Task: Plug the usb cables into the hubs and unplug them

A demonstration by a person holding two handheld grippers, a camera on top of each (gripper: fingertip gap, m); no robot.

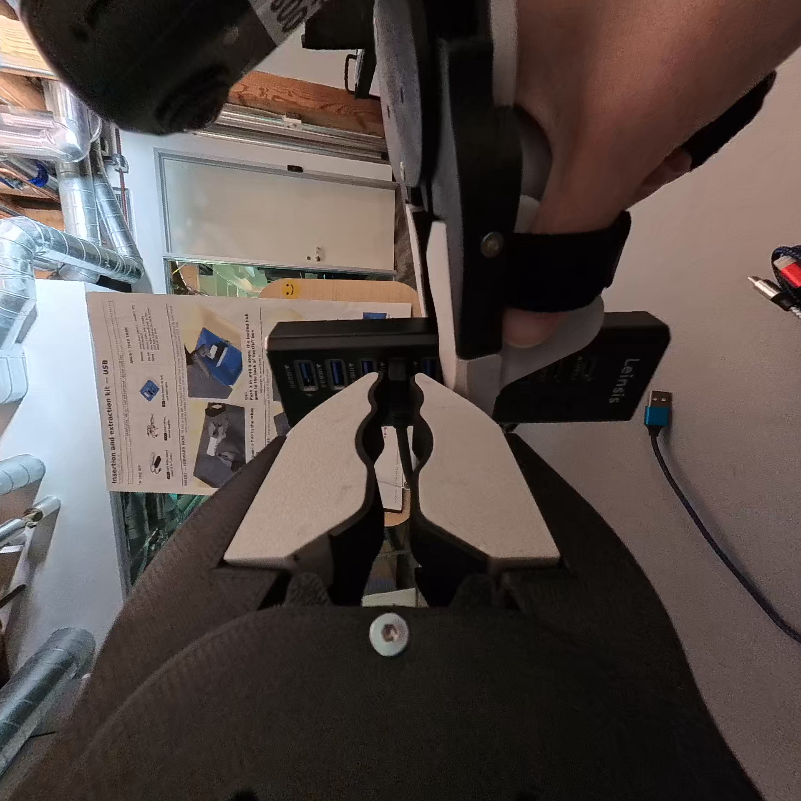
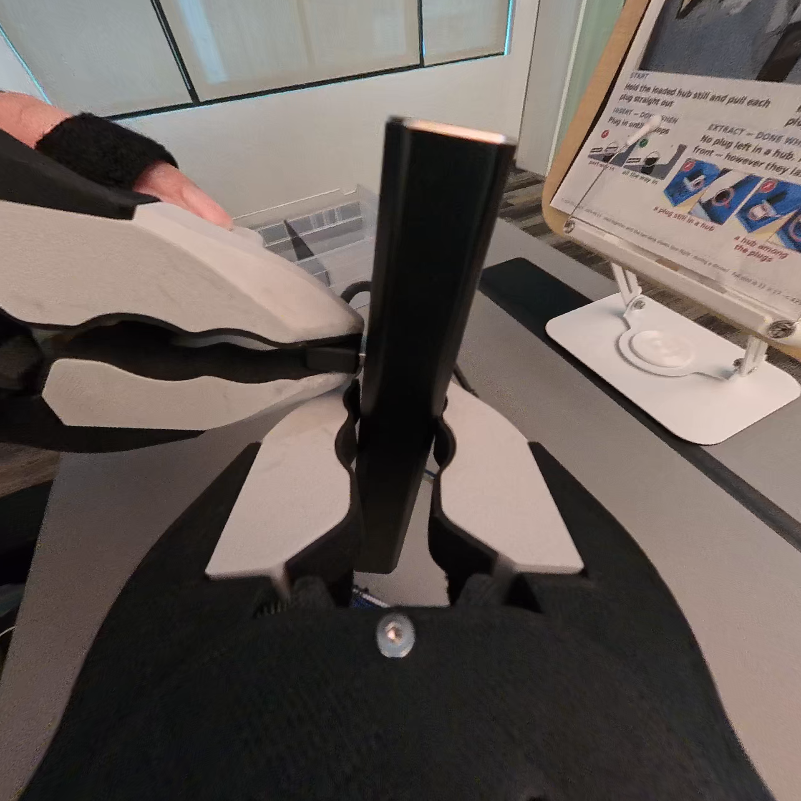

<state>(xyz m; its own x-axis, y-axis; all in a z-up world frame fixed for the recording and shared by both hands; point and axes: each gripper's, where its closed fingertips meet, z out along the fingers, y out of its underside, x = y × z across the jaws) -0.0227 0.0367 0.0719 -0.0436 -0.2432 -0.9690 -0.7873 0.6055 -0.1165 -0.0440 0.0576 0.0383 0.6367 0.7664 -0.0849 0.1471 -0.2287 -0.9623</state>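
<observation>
The left tongs are squeezed shut on a black plug. The plug sits at a port in the black hub, between blue ports, and its thin black cable runs back between the two grey fingers. How far the plug is pushed in cannot be seen. The right tongs are squeezed shut on the hub and hold it up on end above the grey desk. A second black hub lies on the desk. Just beside it lies a loose blue plug with a braided cable. A page on a white stand is at the back.
</observation>
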